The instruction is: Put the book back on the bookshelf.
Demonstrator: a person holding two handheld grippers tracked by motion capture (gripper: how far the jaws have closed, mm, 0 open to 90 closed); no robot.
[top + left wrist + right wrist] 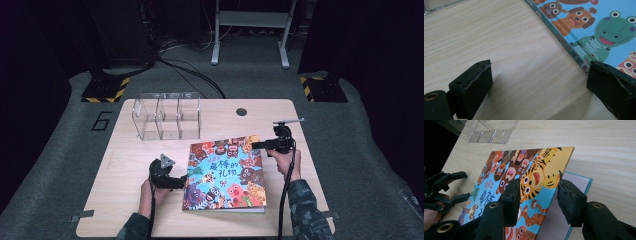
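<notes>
Two tools worked on one picture book (226, 173) that lay on the table (120, 190), near the front edge and in front of a clear box (166, 116) with three slots. From the high view, the left tool (181, 181) sat low by the book's left side, the side where the pages are bound. It likely stayed there to keep the book from sliding. The right tool (256, 145) was at the far right corner of the book, likely to open the cover.

From the left gripper view, the left tool (539, 82) had its jaws wide apart with nothing between them. One jaw rested on the bare table (499, 45). The other jaw sat right at the bound edge of the book (599, 32), maybe just touching it; I could not tell for sure.

From the right gripper view, the right tool (537, 195) had the cover's edge between its jaws, and the cover (524, 177) was tilted up off the white page (574, 180) below. I judged the jaws were clamped on the cover, since it stayed up in the air. The left tool (456, 187) waited far off on the other side.

That book looked thin and hard and flat. Its cover was bright blue and full of cartoon animals: tigers, bears, dogs and a green frog with big round eyes.
</notes>
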